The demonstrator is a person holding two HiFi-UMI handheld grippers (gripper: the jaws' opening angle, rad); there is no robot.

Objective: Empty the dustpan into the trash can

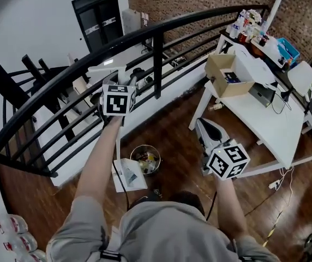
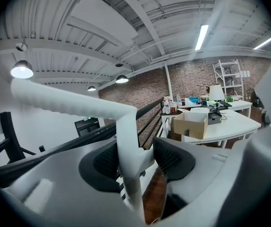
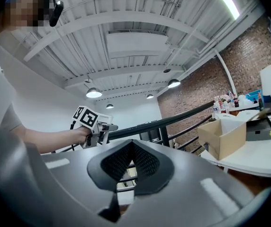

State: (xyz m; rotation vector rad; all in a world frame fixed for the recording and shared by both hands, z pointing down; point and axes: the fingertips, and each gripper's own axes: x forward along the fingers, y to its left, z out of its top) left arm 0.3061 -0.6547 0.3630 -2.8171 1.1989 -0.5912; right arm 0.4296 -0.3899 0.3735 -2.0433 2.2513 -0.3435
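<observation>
Left gripper (image 2: 136, 161) clamps the dustpan handle (image 2: 78, 103), right gripper (image 3: 131, 145) closed, empty; the pan (image 1: 127, 174) below may swing, spilling beside the trash can (image 1: 145, 158).

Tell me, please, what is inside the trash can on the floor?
The trash can holds a heap of mixed litter, some of it yellow. The pieces are too small to name, and they cover its bottom.
</observation>
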